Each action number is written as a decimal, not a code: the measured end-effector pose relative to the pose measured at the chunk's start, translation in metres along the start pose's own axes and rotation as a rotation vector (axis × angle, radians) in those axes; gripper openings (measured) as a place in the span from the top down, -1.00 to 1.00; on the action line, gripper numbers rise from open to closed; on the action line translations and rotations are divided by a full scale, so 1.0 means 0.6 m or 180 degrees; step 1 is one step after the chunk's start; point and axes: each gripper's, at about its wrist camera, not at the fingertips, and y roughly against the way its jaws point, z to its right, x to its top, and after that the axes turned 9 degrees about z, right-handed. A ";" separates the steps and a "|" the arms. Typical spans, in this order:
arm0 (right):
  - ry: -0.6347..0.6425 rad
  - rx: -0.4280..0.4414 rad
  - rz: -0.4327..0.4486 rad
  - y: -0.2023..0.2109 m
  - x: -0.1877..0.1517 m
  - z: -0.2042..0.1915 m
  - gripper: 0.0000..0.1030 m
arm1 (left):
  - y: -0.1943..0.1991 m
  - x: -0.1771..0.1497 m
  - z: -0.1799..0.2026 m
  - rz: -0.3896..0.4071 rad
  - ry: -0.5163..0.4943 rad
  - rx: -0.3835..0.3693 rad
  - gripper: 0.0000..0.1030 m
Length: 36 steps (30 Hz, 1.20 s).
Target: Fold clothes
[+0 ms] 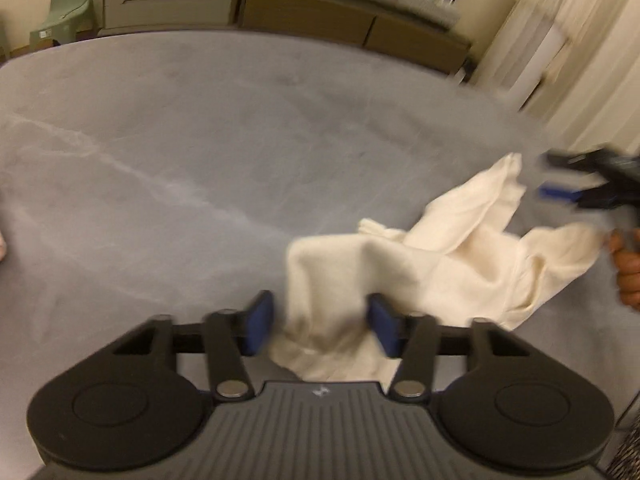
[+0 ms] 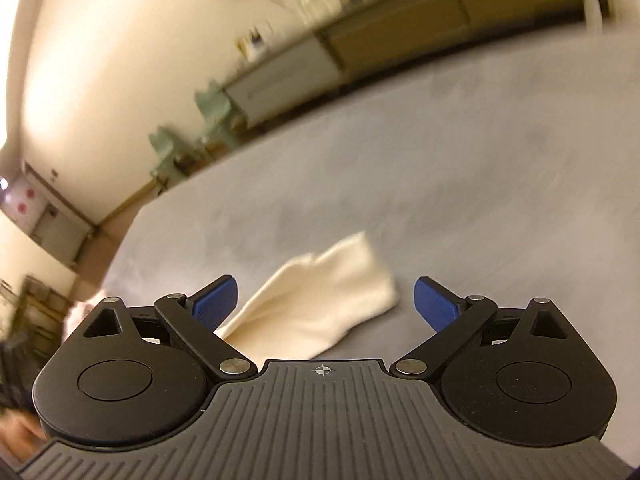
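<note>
On the grey bed cover (image 1: 200, 152), a crumpled cream garment (image 1: 440, 264) lies between two hand-held grippers.

Left wrist view: the left gripper (image 1: 320, 326) stands part open, a bunched fold of the garment between its blue pads, which do not clearly press it; blur hides contact. At the right edge the right gripper (image 1: 560, 184) and a hand (image 1: 626, 272) are cut off.
Right wrist view: the right gripper (image 2: 326, 306) gapes wide, holding nothing, above one garment end (image 2: 320, 304); the background cabinet (image 2: 400, 40) is smeared.

Left claw (image 1: 320, 326) parted (right claw (image 2: 326, 306) wide).
</note>
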 end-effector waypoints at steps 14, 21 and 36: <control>0.0497 -0.0317 0.0427 -0.014 0.053 -0.094 0.81 | 0.149 0.010 0.080 0.1734 -0.1204 -0.0764 0.80; 0.0860 -0.0824 0.0250 -0.019 0.043 -0.118 0.27 | 0.010 0.023 -0.045 0.0124 -0.0507 0.0190 0.76; 0.2158 -0.1624 0.0110 -0.156 -0.035 -0.171 -0.58 | 0.068 0.062 -0.066 0.0915 0.0018 0.0369 0.29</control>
